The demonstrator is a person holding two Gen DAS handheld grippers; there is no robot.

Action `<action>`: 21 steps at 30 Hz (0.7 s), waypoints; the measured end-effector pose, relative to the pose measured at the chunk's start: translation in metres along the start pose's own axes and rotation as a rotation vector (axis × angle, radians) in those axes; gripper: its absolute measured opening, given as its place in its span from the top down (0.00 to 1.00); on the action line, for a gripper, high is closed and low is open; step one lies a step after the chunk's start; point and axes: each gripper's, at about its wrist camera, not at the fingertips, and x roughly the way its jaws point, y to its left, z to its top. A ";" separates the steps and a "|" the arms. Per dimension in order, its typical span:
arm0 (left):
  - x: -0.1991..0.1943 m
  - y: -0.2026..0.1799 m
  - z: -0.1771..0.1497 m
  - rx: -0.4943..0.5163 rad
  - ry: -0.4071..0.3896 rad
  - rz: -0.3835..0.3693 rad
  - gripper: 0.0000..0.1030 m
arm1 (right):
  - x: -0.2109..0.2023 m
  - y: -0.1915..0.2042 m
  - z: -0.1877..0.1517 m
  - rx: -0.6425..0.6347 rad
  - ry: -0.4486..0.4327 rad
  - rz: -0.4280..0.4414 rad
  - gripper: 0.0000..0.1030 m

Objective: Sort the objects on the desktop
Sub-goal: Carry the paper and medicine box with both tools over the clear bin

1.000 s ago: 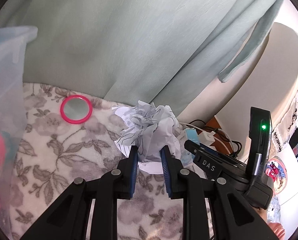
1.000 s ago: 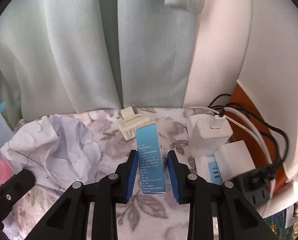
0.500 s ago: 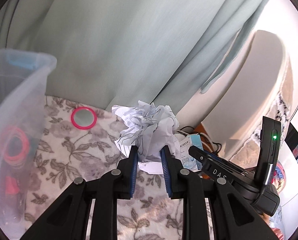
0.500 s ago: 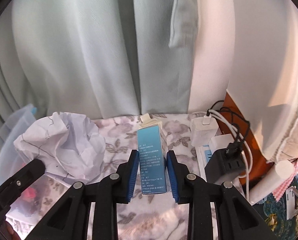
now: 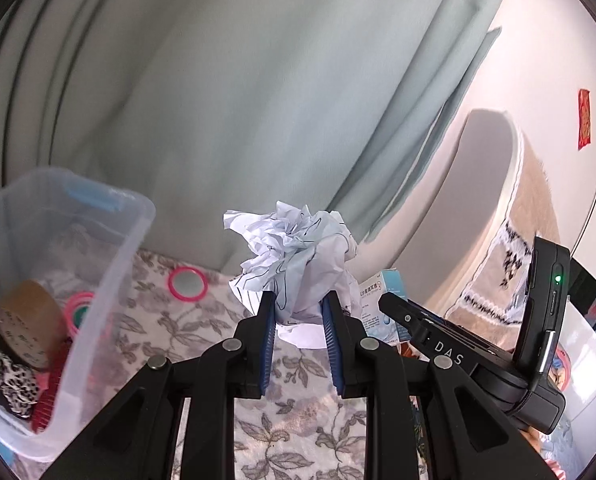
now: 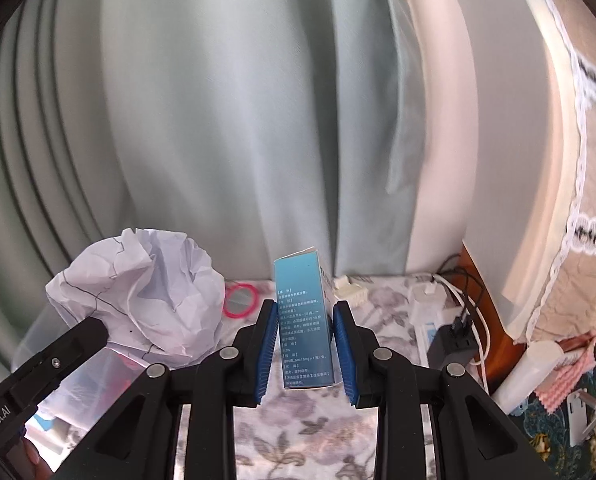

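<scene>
- Both grippers have risen since a second ago: the cloth now lies further below, and more of the bin shows in the left wrist view than before.
- Left gripper [image 5: 298, 312] — jaws clenched on the paper ball [image 5: 298, 248], pinched at its lower part between the blue pads [image 5: 267, 340]; ball held clear above the floral cloth [image 5: 201, 328].
- Right gripper [image 6: 305, 324] — jaws clenched on the blue box [image 6: 304, 316], held upright, printed face toward the camera, lifted off the cloth.
- Right view: paper ball [image 6: 145, 300] sits left of the box, with the left gripper's black body [image 6: 49, 364] below it.
- Left view: right gripper [image 5: 478, 356] lies to the right, a green light lit on its upright module; the box [image 5: 382, 304] shows just behind the ball.
- Clear bin [image 5: 109, 280] stands at left on the cloth; inside are a brown disc, pink rings and a spotted fabric piece — remaining contents too blurred to tell.
- Pink-rimmed mirror [image 5: 187, 285] lies flat on the cloth between bin and ball.
- Chargers and cables [image 6: 450, 320] sit at the cloth's right edge; a cream clip [image 6: 352, 290] lies behind the box.
- Pale green curtain [image 6: 217, 120] fills the background.
</scene>
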 end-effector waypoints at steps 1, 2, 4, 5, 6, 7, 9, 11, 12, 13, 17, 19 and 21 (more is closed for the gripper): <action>-0.007 0.001 0.002 0.001 -0.014 0.005 0.77 | -0.003 0.004 0.002 -0.006 -0.009 0.007 0.70; -0.013 0.002 0.004 0.001 -0.028 0.010 0.77 | -0.008 0.009 0.004 -0.014 -0.019 0.017 0.70; -0.027 0.005 0.009 0.003 -0.055 0.021 0.77 | -0.015 0.021 0.007 -0.029 -0.038 0.039 0.70; -0.034 0.006 0.011 0.003 -0.069 0.026 0.77 | -0.018 0.026 0.009 -0.036 -0.047 0.049 0.70; -0.040 0.007 0.013 0.004 -0.083 0.032 0.77 | -0.021 0.032 0.011 -0.043 -0.053 0.060 0.70; -0.047 0.009 0.015 0.005 -0.097 0.037 0.77 | -0.023 0.038 0.012 -0.051 -0.060 0.072 0.70; -0.061 0.011 0.019 0.006 -0.124 0.048 0.77 | -0.026 0.051 0.014 -0.067 -0.071 0.094 0.70; -0.074 0.019 0.022 0.001 -0.147 0.068 0.77 | -0.028 0.062 0.016 -0.082 -0.081 0.116 0.70; -0.079 0.022 0.022 -0.001 -0.154 0.076 0.77 | -0.029 0.069 0.016 -0.091 -0.085 0.130 0.70; -0.085 0.026 0.023 -0.005 -0.164 0.088 0.77 | -0.029 0.076 0.017 -0.100 -0.088 0.142 0.70; -0.103 0.043 0.026 -0.020 -0.193 0.137 0.77 | -0.027 0.100 0.016 -0.129 -0.088 0.190 0.70; -0.112 0.053 0.026 -0.029 -0.206 0.161 0.77 | -0.025 0.113 0.015 -0.144 -0.084 0.215 0.71; -0.121 0.065 0.026 -0.042 -0.216 0.189 0.77 | -0.021 0.125 0.013 -0.161 -0.079 0.236 0.71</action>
